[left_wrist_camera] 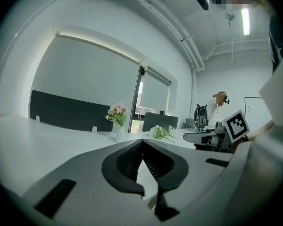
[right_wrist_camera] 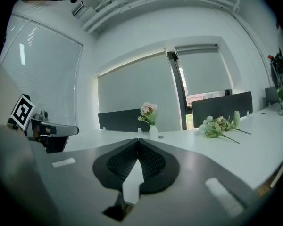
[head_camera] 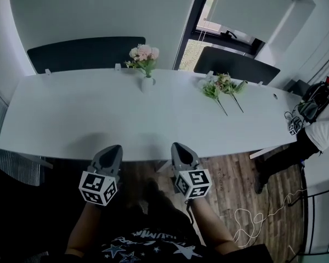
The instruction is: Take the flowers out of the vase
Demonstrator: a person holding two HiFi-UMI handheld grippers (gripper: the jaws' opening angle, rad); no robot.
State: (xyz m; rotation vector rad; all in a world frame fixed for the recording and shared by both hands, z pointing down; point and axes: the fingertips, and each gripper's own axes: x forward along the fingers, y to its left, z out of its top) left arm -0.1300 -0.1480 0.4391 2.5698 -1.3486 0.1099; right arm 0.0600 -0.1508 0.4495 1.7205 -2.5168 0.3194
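Observation:
A small white vase [head_camera: 147, 84] stands near the far edge of the long white table [head_camera: 71, 119], with a bunch of pink flowers [head_camera: 143, 55] in it. Two loose flower stems [head_camera: 223, 89] lie flat on the table to its right. The vase [left_wrist_camera: 119, 134] and pink flowers [right_wrist_camera: 148, 111] also show far ahead in both gripper views. My left gripper [head_camera: 113, 149] and right gripper [head_camera: 178, 147] hang side by side at the table's near edge, both shut and empty, far from the vase.
Two dark chair backs [head_camera: 85, 52] stand behind the table. A person [head_camera: 318, 133] stands off the table's right end beside a black bag [head_camera: 316, 98]. A white cable [head_camera: 252, 219] lies on the wooden floor at the right.

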